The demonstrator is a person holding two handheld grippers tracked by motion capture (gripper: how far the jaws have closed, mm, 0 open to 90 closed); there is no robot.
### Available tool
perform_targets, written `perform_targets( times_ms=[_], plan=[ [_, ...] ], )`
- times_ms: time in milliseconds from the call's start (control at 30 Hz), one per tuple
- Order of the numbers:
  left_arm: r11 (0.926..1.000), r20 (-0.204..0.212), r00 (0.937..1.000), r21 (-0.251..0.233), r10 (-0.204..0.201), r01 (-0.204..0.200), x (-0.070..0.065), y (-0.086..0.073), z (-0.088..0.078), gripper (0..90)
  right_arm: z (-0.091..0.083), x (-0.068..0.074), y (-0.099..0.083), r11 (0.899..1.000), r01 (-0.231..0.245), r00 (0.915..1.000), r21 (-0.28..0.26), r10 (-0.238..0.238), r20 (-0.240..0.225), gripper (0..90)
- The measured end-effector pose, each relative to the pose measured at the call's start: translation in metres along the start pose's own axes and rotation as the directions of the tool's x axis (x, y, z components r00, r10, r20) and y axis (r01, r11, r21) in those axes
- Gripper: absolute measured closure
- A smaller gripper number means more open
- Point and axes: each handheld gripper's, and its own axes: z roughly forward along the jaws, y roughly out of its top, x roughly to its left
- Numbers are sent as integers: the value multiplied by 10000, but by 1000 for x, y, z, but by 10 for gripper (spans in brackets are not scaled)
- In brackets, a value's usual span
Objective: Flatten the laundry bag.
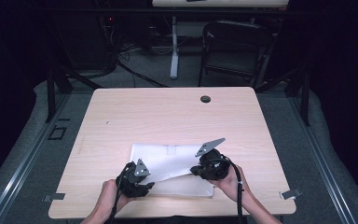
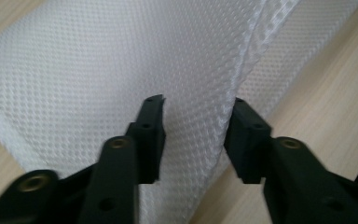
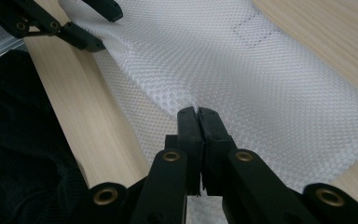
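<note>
Mesh cloth (image 3: 261, 79) between both tongs

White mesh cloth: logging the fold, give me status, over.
Right tool shut on white mesh cloth, edge lifted. Left tool open, cloth fold between its jaws, not pinched. Wooden table around it bare, nothing blocking.

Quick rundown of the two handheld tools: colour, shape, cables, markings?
Both the left tool and the right tool are compact matte-black bodies, each topped by a grey three-cornered plate, with a black cable trailing back along the forearm. Each jaw is a black block on a black link arm with brass-coloured pivot bushings. I can see no printed markings. Forearms are bare; no sleeves visible.
</note>
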Motion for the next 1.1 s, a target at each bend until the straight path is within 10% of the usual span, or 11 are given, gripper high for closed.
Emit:
perform_targets(
  times_ms=[100, 333, 667, 1100],
  plan=[
    [9998, -155, 9998, -159, 97, -99, 0, 6, 0, 832, 3, -2, -2, 9999, 5, 10000, 135, -6, 85, 890],
    [9982, -150, 9990, -439, -424, 417, 2, 11, -8, 873, 8, -5, -7, 9997, -31, 9997, 247, 25, 225, 862],
    [9931, -48, 9963, -798, -861, 855, 6, 14, -20, 874, 12, 10, -10, 9983, 529, 9931, 232, -550, 1037, 340],
    [9936, 197, 9965, -768, -815, 828, 7, 14, -21, 874, 5, 3, -20, 9966, 551, 9803, 605, -655, 1861, 528]
  ],
)
